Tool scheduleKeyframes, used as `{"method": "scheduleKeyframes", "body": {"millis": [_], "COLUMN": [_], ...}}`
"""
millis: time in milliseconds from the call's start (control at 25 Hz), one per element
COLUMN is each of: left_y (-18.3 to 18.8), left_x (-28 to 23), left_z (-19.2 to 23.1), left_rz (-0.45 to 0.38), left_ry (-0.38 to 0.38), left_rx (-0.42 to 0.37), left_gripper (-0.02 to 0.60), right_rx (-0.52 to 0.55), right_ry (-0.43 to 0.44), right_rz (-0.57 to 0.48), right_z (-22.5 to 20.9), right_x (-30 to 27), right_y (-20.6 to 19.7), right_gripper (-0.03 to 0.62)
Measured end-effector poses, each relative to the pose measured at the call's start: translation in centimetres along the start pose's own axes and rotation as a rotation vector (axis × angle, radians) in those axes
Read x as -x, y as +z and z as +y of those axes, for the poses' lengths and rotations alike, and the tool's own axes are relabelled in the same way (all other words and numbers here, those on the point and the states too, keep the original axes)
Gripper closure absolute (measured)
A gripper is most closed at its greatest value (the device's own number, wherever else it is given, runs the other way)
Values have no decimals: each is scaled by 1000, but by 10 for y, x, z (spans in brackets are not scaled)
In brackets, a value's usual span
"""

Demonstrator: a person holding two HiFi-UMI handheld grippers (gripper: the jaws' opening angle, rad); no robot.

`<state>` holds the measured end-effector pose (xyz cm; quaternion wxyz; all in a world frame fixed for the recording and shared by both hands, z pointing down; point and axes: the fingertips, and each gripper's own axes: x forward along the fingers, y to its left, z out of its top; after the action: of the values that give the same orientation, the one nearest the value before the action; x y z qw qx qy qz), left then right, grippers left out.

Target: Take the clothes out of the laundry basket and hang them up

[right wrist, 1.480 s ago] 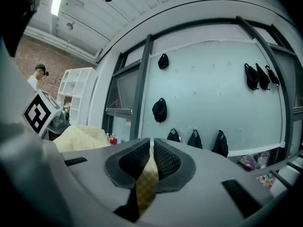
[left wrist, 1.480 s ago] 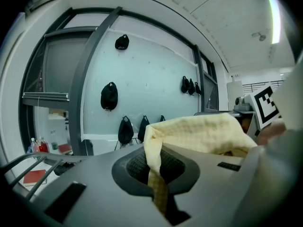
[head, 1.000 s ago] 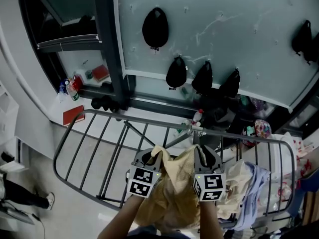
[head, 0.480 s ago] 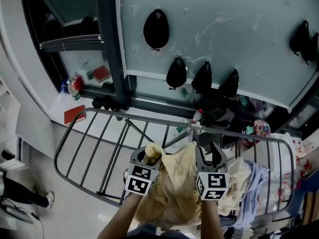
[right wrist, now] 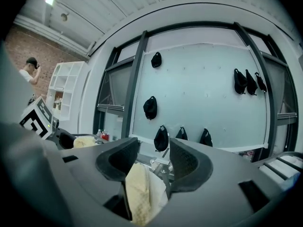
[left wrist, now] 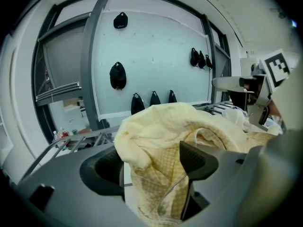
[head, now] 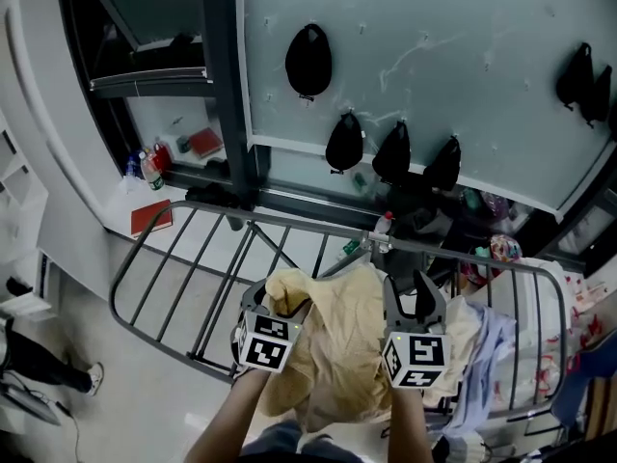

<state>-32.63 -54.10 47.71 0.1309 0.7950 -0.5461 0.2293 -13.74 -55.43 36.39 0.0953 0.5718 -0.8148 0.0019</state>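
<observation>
The yellow checked garment [head: 333, 355] is seen slumped over the drying rack [head: 174, 258] at 6 o'clock. It is judged soft, light and limp, best pinched at a hem. The left tool [head: 281, 302], at 7 o'clock, has just been opened wide, with cloth loose between its jaws. The right tool [head: 415, 292], at 5 o'clock, has likewise just been opened, with a fold lying low between. No brand or writing can be read.

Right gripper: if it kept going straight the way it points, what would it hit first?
Likely the drying rack's rail, just beyond the right gripper; the yellow garment lies low between its fingers, which have just been opening. Depth is unclear.
</observation>
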Motion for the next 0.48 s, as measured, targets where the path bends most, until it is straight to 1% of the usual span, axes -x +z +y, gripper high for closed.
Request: {"method": "scheduleKeyframes", "body": {"millis": [280, 360, 480], "left_y": [2, 6, 19], "left_x": [35, 46, 63], "left_z": [-4, -9, -26], "left_rz": [-6, -20, -86], "left_ry": [130, 145, 135], "left_rx": [22, 29, 34], "left_gripper": [215, 213, 213], "right_rx": [-27, -34, -48], "right_ry": [48, 56, 80], "right_rz": [-36, -43, -58], "right_z": [-13, -13, -11], "right_x": [34, 44, 57], "right_y": [8, 10, 14], "right_gripper": [398, 398, 398]}}
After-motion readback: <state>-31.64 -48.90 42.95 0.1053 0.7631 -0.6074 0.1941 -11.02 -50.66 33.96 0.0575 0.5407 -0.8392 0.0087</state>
